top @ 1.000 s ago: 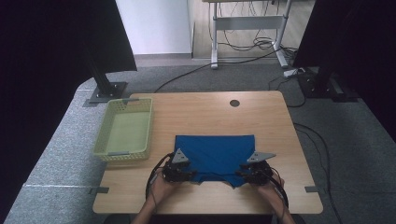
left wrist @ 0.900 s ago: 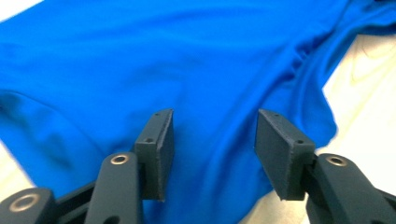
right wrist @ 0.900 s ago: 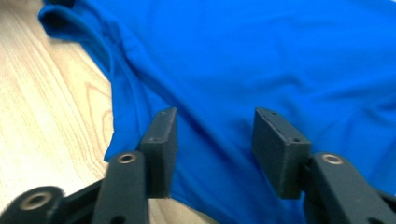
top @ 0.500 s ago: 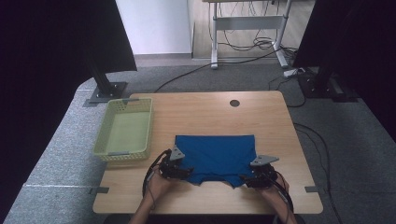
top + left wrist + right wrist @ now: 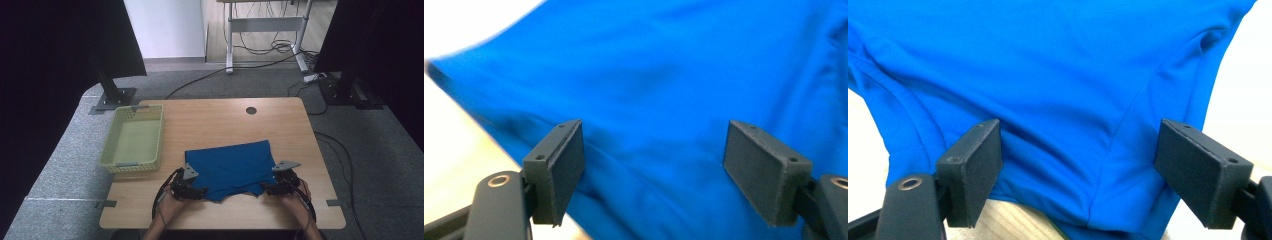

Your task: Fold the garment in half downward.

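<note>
While we hold both tools low at the near edge of the table (image 5: pixel 220 115), the blue cloth (image 5: pixel 230 167) lies flat in front of us, on the near half of the wooden top and a little right of its middle. Its far edge runs roughly straight across, and its near edge is uneven, with a notch between our two hands.

Our left gripper (image 5: pixel 192 190) sits at the cloth's near left corner. In the left gripper view its jaws stand wide apart, with the blue fabric (image 5: pixel 654 100) spread beneath and between them; the pads do not press on it. They have just been opening. The pale table surface shows at the left of that view, beyond the cloth's slanting edge.

Our right gripper (image 5: pixel 272 187) sits at the near right corner of the cloth. In the right gripper view its jaws also stand wide, the cloth (image 5: pixel 1058 90) lying slack between them with soft folds and a seam running toward the near hem. These jaws too have just been opening, and nothing is pinched in them. Bare wood shows under the hem at the bottom of that view.

A pale green basket (image 5: pixel 112 165) stands at the left side of the table, well apart from the cloth, and a round dark hole (image 5: pixel 251 110) marks the far part of the tabletop.
</note>
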Demonstrator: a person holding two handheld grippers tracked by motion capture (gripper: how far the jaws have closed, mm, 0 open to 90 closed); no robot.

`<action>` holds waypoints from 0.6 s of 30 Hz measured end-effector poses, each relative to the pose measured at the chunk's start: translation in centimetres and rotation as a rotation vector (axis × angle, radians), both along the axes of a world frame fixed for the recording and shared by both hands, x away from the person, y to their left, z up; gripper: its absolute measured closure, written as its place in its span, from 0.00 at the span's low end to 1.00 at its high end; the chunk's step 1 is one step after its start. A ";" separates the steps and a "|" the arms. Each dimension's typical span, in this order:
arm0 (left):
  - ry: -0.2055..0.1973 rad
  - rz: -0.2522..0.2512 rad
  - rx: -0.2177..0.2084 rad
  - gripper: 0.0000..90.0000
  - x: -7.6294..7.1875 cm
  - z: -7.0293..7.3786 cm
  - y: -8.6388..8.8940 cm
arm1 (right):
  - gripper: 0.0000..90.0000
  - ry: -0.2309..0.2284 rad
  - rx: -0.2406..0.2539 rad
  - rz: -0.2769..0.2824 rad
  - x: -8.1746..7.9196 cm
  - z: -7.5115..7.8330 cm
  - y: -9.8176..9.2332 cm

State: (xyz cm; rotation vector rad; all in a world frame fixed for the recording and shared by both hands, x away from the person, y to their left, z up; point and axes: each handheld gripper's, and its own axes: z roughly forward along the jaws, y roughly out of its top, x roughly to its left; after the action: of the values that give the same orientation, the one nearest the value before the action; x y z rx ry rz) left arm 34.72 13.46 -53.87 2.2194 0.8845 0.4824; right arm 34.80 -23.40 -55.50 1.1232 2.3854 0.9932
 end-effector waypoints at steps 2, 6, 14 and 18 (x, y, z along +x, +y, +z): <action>0.013 0.005 -0.040 0.27 0.9 0.5 0.2 | 0.22 -0.001 -0.012 -0.008 -0.1 0.3 0.0; 0.002 0.002 -0.030 0.24 1.8 0.4 0.3 | 0.21 -0.027 0.029 -0.046 -1.0 1.1 0.4; 0.043 0.019 -0.032 0.22 2.7 -1.1 0.9 | 0.13 0.012 0.000 -0.079 -0.9 0.0 2.2; 0.038 0.016 -0.039 0.21 1.5 -1.2 0.8 | 0.14 0.012 0.001 -0.082 -0.5 -0.1 1.5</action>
State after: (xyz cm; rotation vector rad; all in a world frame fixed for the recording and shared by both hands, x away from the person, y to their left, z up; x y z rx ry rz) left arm 36.20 14.30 -55.12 2.1937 0.9246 0.4278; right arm 34.28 -21.88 -55.57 1.2202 2.3275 0.9634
